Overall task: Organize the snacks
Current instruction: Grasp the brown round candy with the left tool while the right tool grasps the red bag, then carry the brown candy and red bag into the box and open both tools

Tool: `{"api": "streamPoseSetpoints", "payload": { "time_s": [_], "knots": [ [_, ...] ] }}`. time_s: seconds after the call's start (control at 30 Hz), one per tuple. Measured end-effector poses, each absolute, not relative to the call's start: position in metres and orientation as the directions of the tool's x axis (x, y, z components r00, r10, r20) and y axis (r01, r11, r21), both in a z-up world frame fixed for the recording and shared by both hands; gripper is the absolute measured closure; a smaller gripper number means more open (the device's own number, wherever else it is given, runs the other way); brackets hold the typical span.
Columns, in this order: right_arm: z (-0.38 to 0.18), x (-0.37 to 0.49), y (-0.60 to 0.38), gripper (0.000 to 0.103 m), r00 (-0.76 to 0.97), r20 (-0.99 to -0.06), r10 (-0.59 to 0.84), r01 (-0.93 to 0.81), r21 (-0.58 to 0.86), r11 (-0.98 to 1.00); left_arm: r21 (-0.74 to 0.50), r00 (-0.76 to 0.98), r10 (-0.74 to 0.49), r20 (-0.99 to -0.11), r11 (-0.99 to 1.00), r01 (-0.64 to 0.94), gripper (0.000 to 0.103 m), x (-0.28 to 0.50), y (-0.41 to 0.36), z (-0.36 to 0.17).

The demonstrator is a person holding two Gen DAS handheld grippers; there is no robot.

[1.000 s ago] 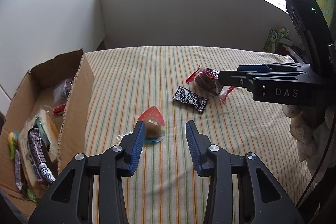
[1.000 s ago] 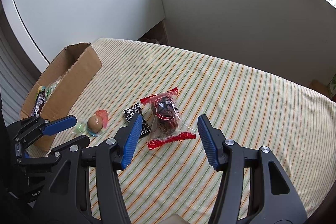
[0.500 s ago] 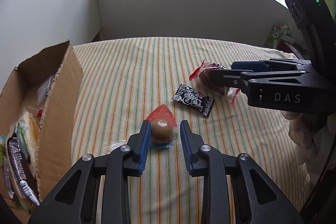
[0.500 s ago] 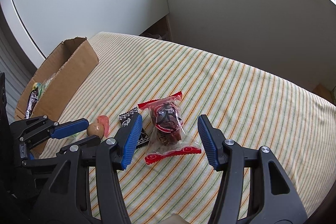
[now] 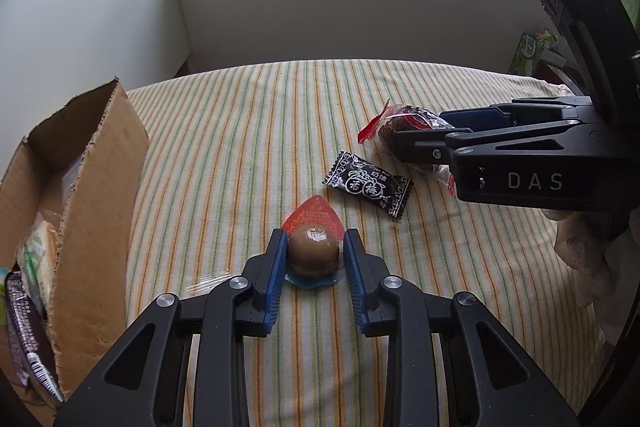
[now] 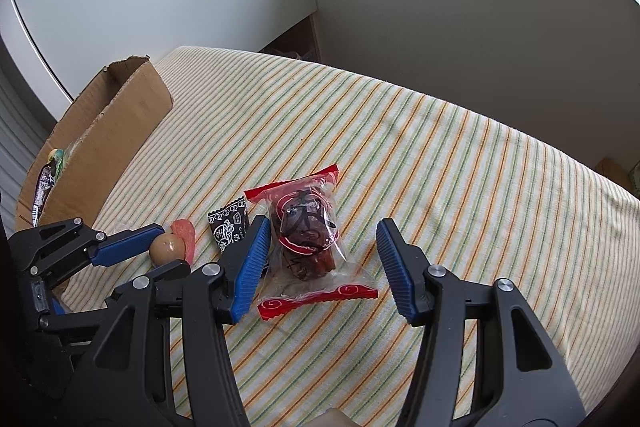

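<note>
My left gripper [image 5: 314, 239] is shut on a wrapped brown egg snack [image 5: 313, 254] with a red and blue wrapper, resting on the striped cloth; it also shows in the right wrist view [image 6: 168, 246]. My right gripper [image 6: 320, 233] is open, its fingers on either side of a clear bag with red ends holding dark brown pieces [image 6: 306, 231], also seen in the left wrist view [image 5: 400, 123]. A small black candy packet [image 5: 368, 185] lies between the two snacks.
An open cardboard box [image 5: 96, 187] holding several wrapped snacks stands at the left on the striped tablecloth [image 6: 460, 167]. A white wall runs behind the table. A green carton [image 5: 534, 49] sits at the far right.
My left gripper moved forward and closed its fingers on the egg snack. My right gripper lowered around the red-ended bag and stayed open.
</note>
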State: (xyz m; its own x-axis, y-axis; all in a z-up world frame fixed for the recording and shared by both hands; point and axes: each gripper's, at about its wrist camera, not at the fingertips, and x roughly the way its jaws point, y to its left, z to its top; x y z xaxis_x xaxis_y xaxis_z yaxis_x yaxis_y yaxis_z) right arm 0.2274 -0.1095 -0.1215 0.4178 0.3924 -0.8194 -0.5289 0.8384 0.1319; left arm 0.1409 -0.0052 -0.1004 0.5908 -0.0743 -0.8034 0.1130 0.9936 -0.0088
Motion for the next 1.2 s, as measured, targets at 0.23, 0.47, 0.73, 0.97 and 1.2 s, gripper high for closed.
{"api": "streamPoseSetpoints", "payload": {
  "time_s": [0.23, 0.47, 0.73, 0.97, 1.2],
  "knots": [
    [-0.121, 0.224, -0.109, 0.064, 0.415, -0.819, 0.396, -0.522, 0.142, 0.841, -0.013, 0.591, -0.080, -0.803, 0.993, 0.117, 0.079, 0.139, -0.002, -0.099],
    [-0.119, 0.204, -0.124, 0.065, 0.430, -0.815, 0.387, -0.479, 0.157, 0.864, -0.036, 0.590, -0.113, -0.799, 0.989, 0.141, 0.079, 0.129, -0.007, -0.097],
    [-0.100, 0.173, -0.144, 0.066, 0.472, -0.796, 0.379, -0.440, 0.160, 0.883, -0.065, 0.613, -0.148, -0.776, 0.986, 0.155, 0.079, 0.107, -0.009, -0.079],
    [-0.068, 0.145, -0.140, 0.066, 0.517, -0.766, 0.381, -0.455, 0.131, 0.881, -0.084, 0.652, -0.172, -0.739, 0.983, 0.163, 0.079, 0.083, -0.004, -0.052],
    [-0.038, 0.130, -0.117, 0.066, 0.547, -0.736, 0.399, -0.489, 0.107, 0.866, -0.089, 0.695, -0.166, -0.700, 0.985, 0.145, 0.079, 0.064, 0.017, -0.028]
  ]
}}
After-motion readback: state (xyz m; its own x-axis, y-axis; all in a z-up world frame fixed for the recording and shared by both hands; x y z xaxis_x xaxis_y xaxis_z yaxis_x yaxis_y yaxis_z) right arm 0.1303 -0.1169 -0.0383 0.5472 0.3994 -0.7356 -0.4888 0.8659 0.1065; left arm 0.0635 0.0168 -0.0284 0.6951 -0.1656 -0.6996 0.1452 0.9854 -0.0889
